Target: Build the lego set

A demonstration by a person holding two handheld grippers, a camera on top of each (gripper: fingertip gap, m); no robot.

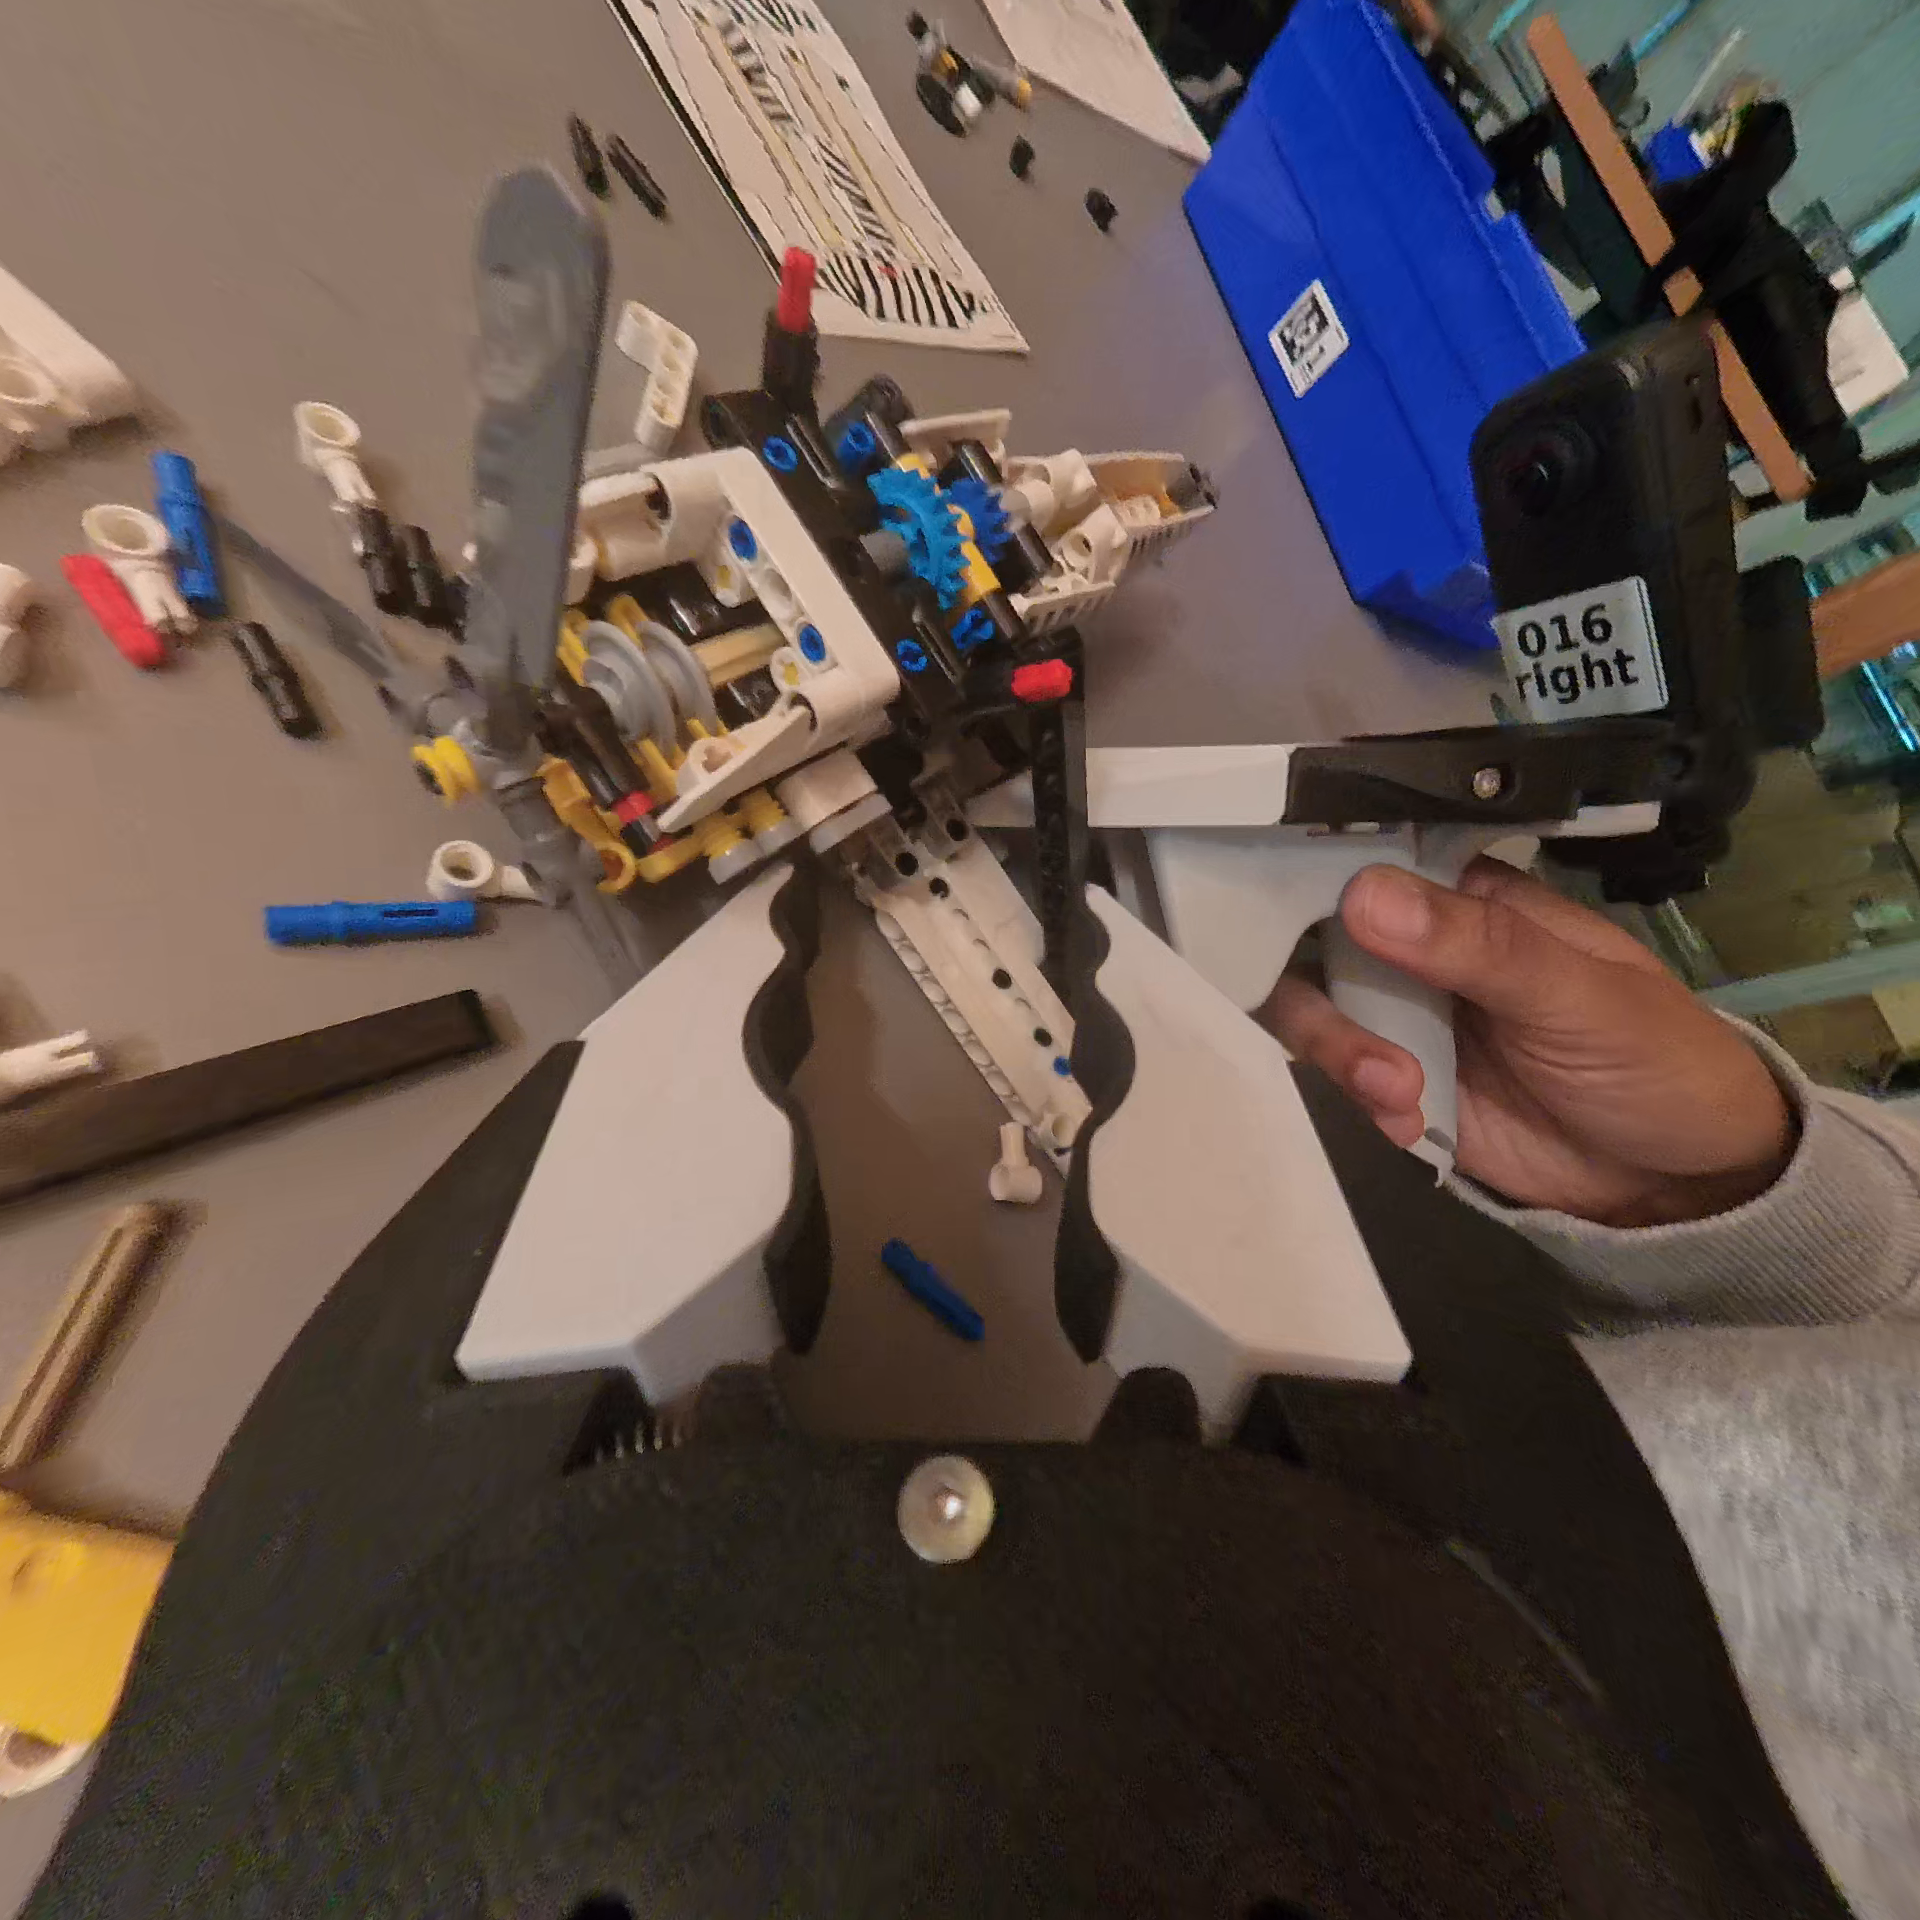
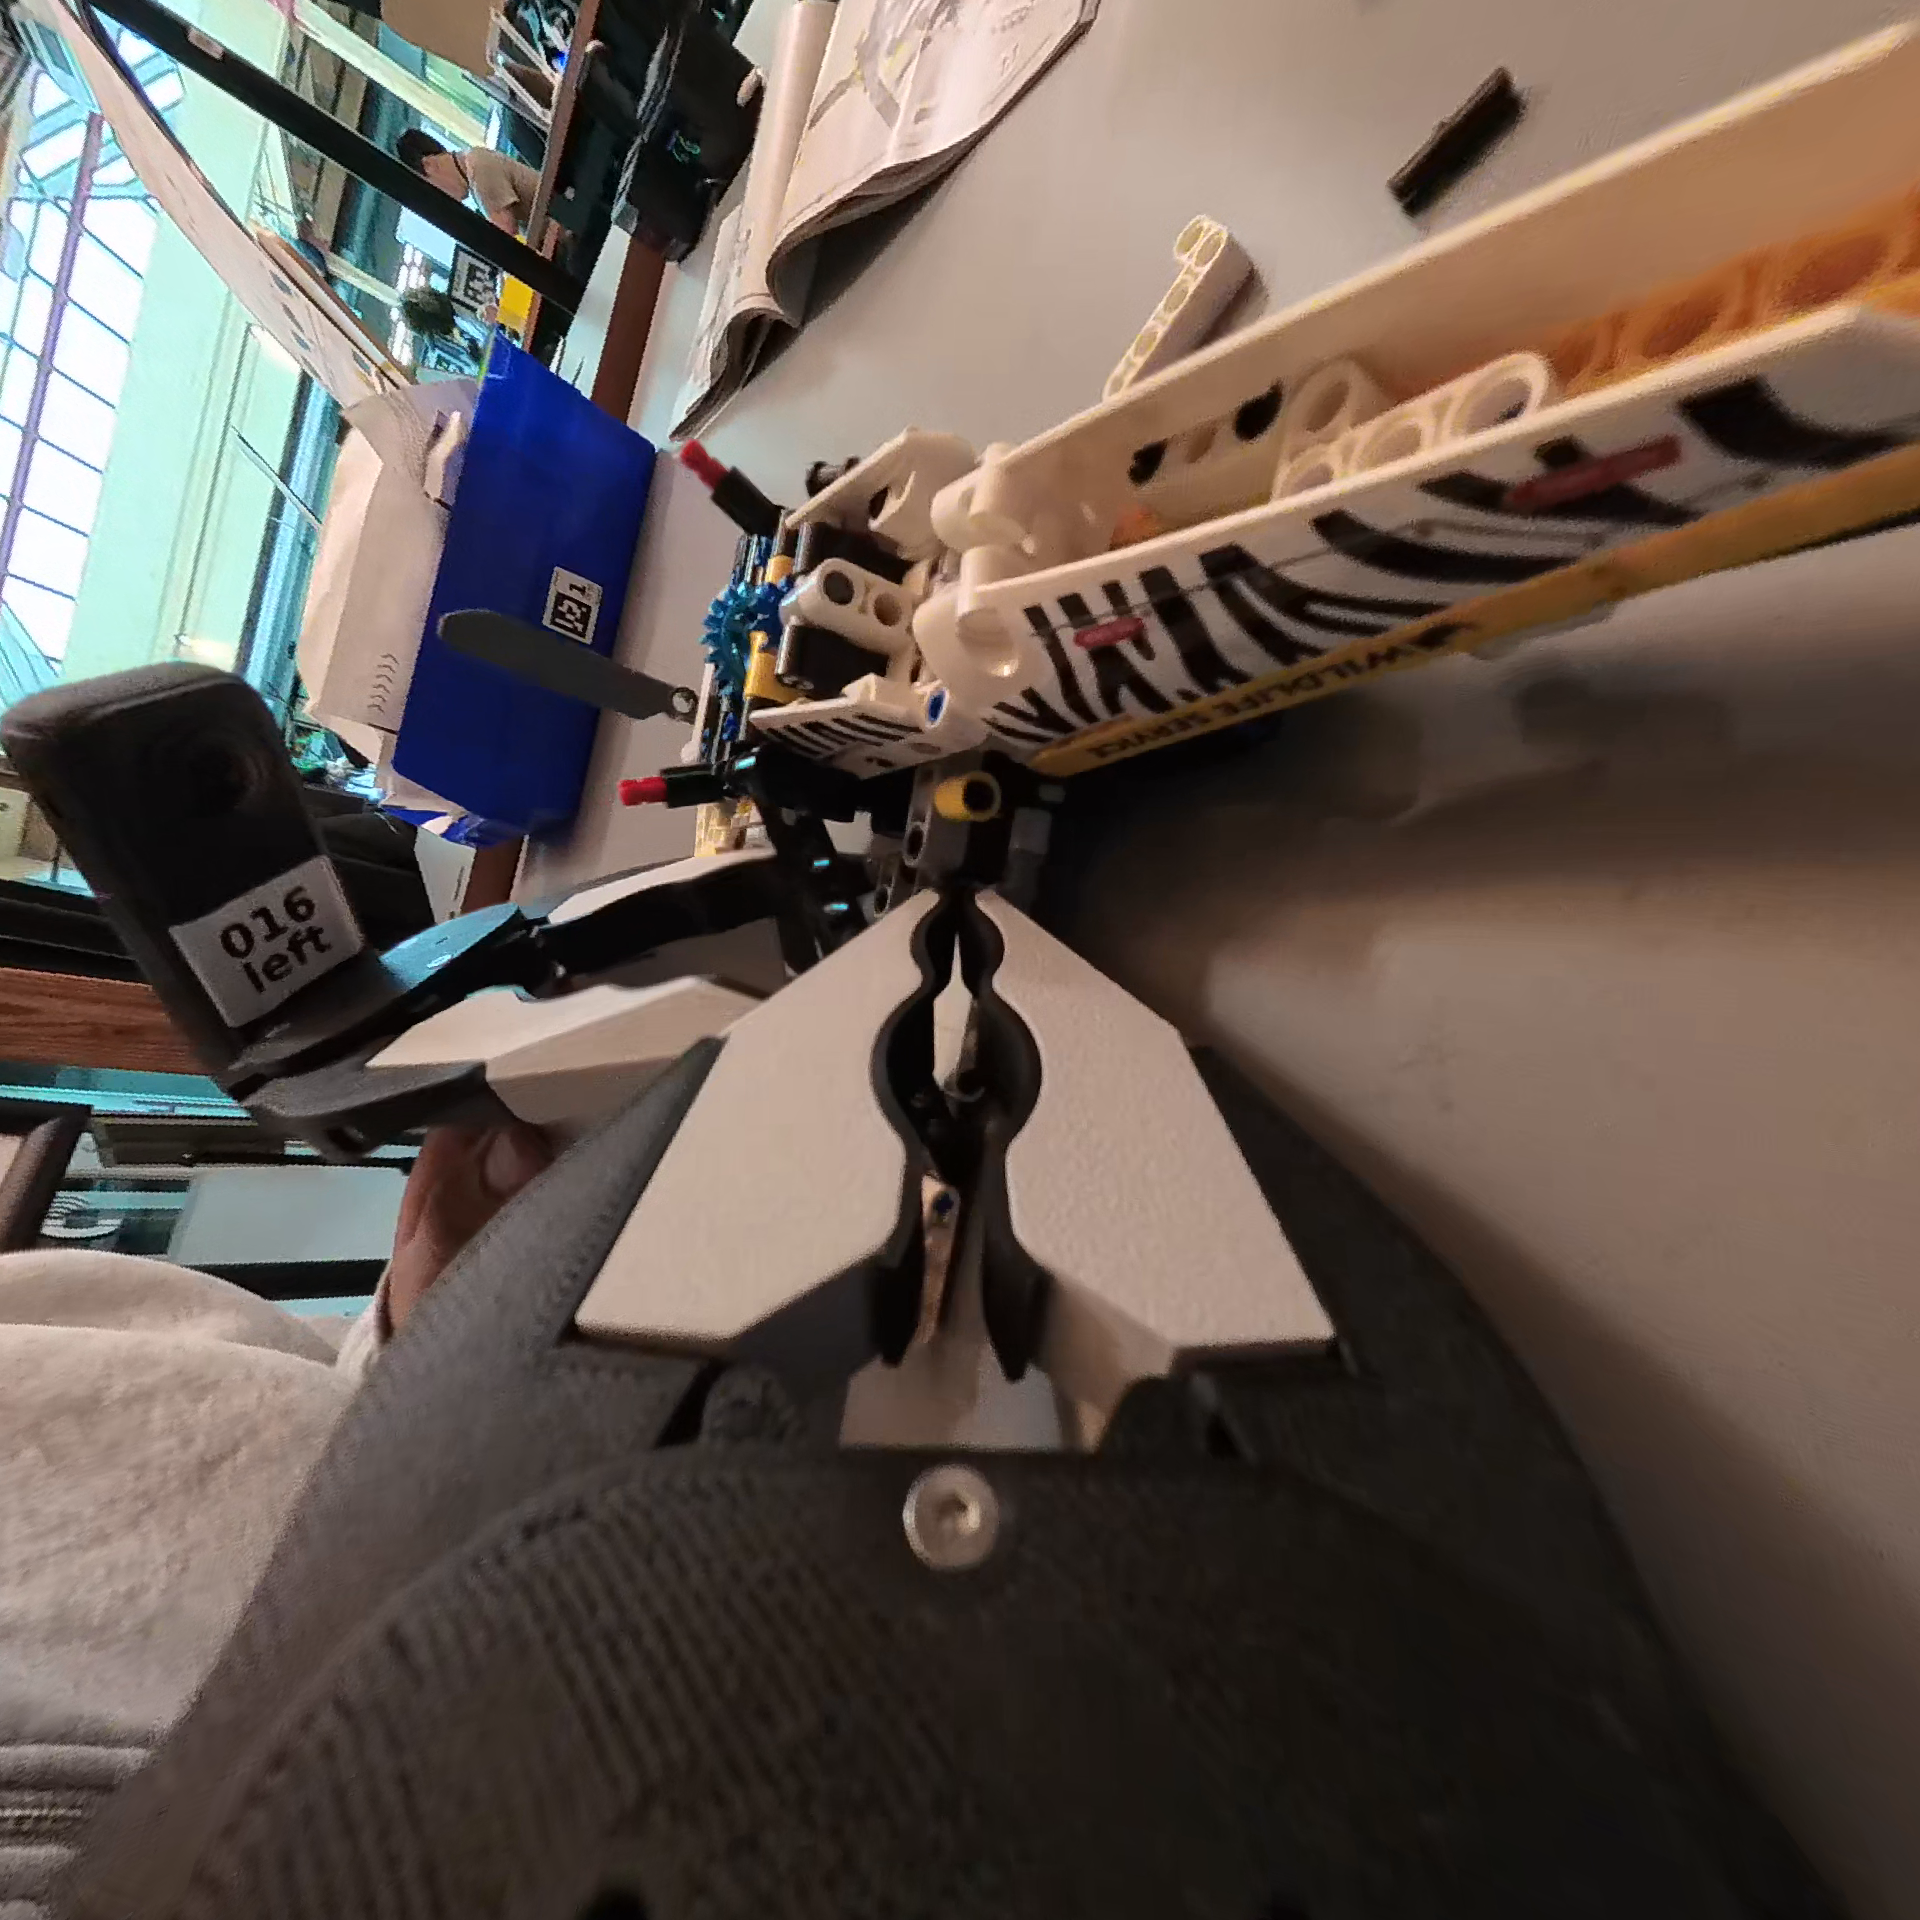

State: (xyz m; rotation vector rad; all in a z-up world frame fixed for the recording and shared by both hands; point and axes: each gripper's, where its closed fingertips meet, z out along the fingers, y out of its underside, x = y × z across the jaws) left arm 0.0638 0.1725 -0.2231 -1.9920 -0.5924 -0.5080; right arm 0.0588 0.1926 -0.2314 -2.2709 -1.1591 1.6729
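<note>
White and black beams make up the half-built lego model (image 1: 790,613), lifted above the grey table (image 1: 260,312) between both tools. The left gripper (image 1: 940,914) has its jaws spread around the model's white perforated beam (image 1: 977,977), seemingly bracing it. The right gripper (image 2: 961,914) is pinched shut on a dark piece at the model's underside. The step looks like repositioning the body to add a part; next, one tool must release and fetch a loose pin (image 1: 369,920). Motion blur smears the rotor blade (image 1: 530,416), and the exact contact points stay hidden.
</note>
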